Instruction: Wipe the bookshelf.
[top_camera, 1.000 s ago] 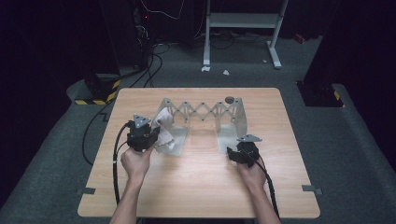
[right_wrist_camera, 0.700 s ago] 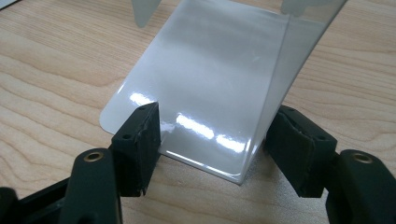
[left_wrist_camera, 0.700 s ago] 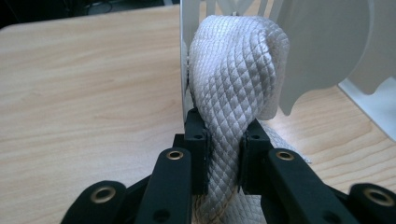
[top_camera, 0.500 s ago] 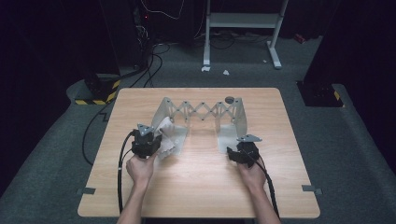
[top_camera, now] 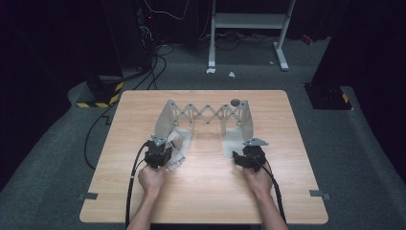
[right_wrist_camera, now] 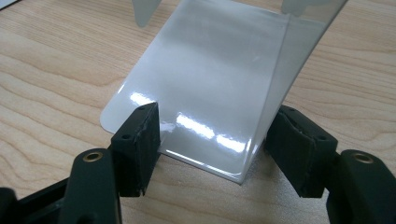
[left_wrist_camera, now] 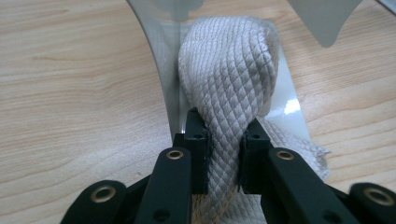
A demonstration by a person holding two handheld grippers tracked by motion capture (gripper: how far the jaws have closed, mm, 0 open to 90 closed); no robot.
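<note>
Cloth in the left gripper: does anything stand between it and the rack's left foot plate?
Nothing visible does. The cloth, pinched by the left gripper, already hangs over the rack's left foot plate.

Cloth (left_wrist_camera: 226,79) on rack's (top_camera: 208,115) left foot plate (left_wrist_camera: 286,105).

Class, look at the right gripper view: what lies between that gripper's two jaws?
The glossy grey foot plate of the folding rack lies between them, flat on the wooden table. The right gripper stands open around its near edge.
</note>
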